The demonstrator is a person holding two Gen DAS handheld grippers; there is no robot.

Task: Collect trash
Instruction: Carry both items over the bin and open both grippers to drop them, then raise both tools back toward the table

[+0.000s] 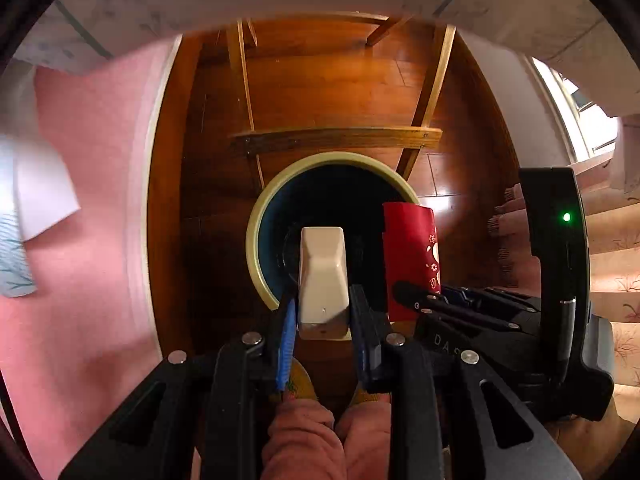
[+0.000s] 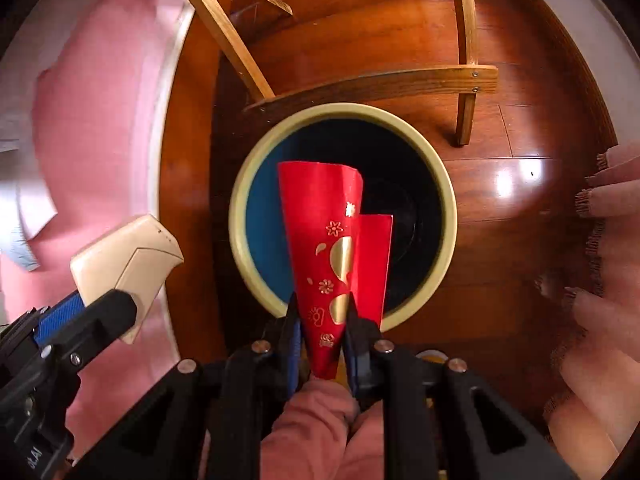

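Both pieces of trash held above the bin

My left gripper (image 1: 323, 308) has its jaws clamped on a cream plastic block (image 1: 322, 280) and my right gripper (image 2: 320, 320) pinches a red envelope (image 2: 334, 256) with gold flowers, both poised over the open waste bin (image 2: 256, 276) on the wooden floor (image 2: 520, 200), ready to drop. Black lettering on the gripper body is only partly legible.

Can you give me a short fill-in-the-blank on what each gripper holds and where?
1. The left gripper is shut on a cream ____.
2. The right gripper is shut on a ____ envelope with gold print.
3. Both items hang above a round ____ with a pale rim.
Missing: box; red; bin
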